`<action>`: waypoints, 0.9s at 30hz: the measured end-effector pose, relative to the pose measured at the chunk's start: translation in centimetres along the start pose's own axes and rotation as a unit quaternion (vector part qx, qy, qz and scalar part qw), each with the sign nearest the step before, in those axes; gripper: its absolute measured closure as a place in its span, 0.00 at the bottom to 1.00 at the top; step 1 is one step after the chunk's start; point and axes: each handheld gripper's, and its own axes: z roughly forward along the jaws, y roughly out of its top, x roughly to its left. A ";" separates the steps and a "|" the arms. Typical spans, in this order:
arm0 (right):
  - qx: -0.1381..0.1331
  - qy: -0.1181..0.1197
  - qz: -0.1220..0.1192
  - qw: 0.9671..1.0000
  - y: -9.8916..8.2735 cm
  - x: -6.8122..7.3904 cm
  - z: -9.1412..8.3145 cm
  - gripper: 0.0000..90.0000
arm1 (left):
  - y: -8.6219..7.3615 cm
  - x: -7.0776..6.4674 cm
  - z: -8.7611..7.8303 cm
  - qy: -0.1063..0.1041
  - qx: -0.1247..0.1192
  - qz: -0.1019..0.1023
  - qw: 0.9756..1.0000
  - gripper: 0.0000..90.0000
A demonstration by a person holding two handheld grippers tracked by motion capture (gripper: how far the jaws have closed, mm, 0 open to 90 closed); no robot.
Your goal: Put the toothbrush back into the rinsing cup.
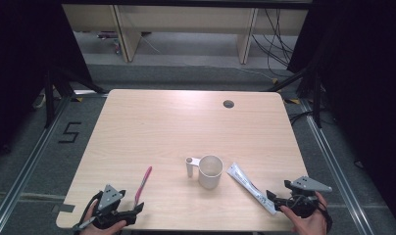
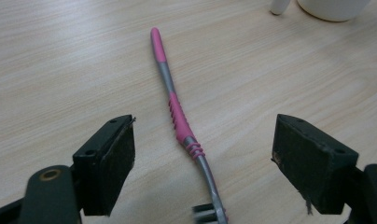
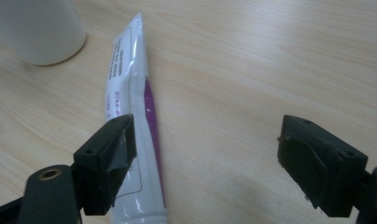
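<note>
A pink and grey toothbrush [image 1: 143, 184] lies on the wooden table [image 1: 186, 127], left of a white cup [image 1: 210, 171] with a handle. A white toothpaste tube [image 1: 250, 187] lies to the cup's right. My left gripper [image 1: 132, 211] sits at the near left edge, open; in the left gripper view the toothbrush [image 2: 177, 116] runs between the spread jaws, its bristle end nearest the camera. My right gripper [image 1: 274, 198] rests at the near right, open; in the right gripper view the tube [image 3: 133, 116] lies by the left jaw, with the cup [image 3: 35, 28] beyond.
A round cable hole [image 1: 229, 104] sits near the table's far edge. Beyond the table are pale wooden furniture legs and loose cables on the floor. A floor mark shaped like a 5 [image 1: 68, 132] lies to the left.
</note>
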 end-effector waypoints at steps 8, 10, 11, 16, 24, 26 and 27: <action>-0.004 0.000 -0.004 1.000 0.1 0.0 0.1 0.24 | 0.0 -0.2 -0.2 -0.010 -0.007 0.004 1.000 0.25; -0.004 -0.002 -0.007 1.000 0.1 -0.1 0.2 0.24 | 0.0 -0.3 -0.2 -0.017 -0.011 0.005 1.000 0.29; -0.005 -0.001 -0.007 1.000 0.1 -0.1 0.2 0.24 | 0.0 -0.4 -0.2 -0.022 -0.011 0.006 1.000 0.32; -0.006 -0.001 -0.005 1.000 0.1 -0.1 0.1 0.25 | -0.1 -0.9 -0.2 -0.053 -0.018 0.021 0.998 0.61; -0.007 0.002 -0.008 1.000 0.1 -0.1 0.2 0.25 | -0.4 -0.9 -0.1 -0.054 0.003 0.061 0.997 0.99; -0.007 0.003 -0.007 1.000 0.1 -0.1 0.2 0.26 | -0.5 -0.9 0.0 -0.054 0.008 0.056 0.997 0.99; -0.004 0.004 -0.004 1.000 0.1 0.0 0.2 0.26 | -0.6 -0.8 0.1 -0.055 0.010 0.056 0.997 0.99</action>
